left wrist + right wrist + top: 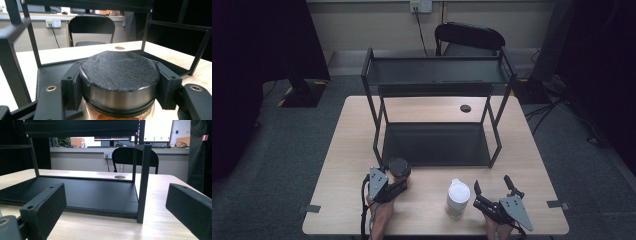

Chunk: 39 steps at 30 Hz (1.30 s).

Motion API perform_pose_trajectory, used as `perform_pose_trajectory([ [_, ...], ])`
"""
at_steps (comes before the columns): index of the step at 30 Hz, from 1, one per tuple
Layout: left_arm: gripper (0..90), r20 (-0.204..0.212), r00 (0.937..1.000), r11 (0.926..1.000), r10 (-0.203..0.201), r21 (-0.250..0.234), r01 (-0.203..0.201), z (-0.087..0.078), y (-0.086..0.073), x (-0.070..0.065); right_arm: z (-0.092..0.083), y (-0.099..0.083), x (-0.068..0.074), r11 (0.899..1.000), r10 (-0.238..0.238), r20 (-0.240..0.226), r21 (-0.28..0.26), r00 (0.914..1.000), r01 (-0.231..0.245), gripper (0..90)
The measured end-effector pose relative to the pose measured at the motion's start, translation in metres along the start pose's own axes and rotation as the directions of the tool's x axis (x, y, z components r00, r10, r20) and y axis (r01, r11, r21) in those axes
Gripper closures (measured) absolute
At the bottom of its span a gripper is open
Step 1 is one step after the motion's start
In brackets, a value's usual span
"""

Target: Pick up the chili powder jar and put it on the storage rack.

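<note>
I see left gripper (398,181) clamped on upright black-lidded clear jar (120,82), axis vertical; no label readable. Right gripper (493,188) gapes, holding nothing.

— How many jars sit on the table (337,165)?
— Two: one dark-lidded jar (397,167) and one white-lidded jar (458,198).
— And the shelving?
— One black rack (437,107), with two shelves, a lower one and an upper one.
— Grippers?
— Two: the left gripper (398,181) and the right gripper (493,186), each with two black jaws.
— Anything behind the table?
— One black chair (469,38) and one wall socket (421,6) with one cable running down from it.
— Marks on the tabletop?
— One round dark hole (465,108), plus two strips of grey tape, one at each side edge near the front.
</note>
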<state>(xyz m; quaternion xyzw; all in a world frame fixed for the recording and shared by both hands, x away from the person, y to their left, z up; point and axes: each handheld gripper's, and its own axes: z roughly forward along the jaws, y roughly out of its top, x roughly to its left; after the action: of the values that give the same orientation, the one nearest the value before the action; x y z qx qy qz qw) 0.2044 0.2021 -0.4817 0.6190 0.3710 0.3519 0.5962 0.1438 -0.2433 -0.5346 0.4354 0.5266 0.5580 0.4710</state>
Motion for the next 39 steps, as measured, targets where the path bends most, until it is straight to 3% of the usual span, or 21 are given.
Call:
perform_pose_trajectory([
  [14, 35.2, 0.053, 0.9984, 0.9978, 0.016, -0.065, -0.012, -0.017, 0.033, 0.005, 0.0, 0.0, 0.0, 1.0, 0.0, 0.0, 0.0, 1.0, 0.0, 1.8],
  [20, 35.3, 0.05, 0.9983, 0.9962, 0.032, -0.082, -0.028, -0.022, 0.049, 0.008, 0.0, 0.0, 0.0, 1.0, 0.0, 0.0, 0.0, 1.0, 0.0, 1.8],
  [24, 35.3, 0.056, 0.9983, 0.995, 0.017, -0.099, -0.012, -0.021, 0.06, 0.014, 0.0, 0.0, 0.0, 1.0, 0.0, 0.0, 0.0, 1.0, 0.0, 1.8],
  [34, 35.2, 0.065, 0.9972, 0.9908, 0.036, -0.132, -0.027, -0.021, 0.095, 0.024, 0.0, 0.0, 0.0, 1.0, 0.0, 0.0, 0.0, 1.0, 0.0, 1.8],
  [39, 35.2, 0.089, 0.9945, 0.9876, 0.056, -0.151, -0.042, -0.019, 0.112, 0.028, 0.0, 0.0, 0.0, 1.0, 0.0, 0.0, 0.0, 1.0, 0.0, 1.8],
])
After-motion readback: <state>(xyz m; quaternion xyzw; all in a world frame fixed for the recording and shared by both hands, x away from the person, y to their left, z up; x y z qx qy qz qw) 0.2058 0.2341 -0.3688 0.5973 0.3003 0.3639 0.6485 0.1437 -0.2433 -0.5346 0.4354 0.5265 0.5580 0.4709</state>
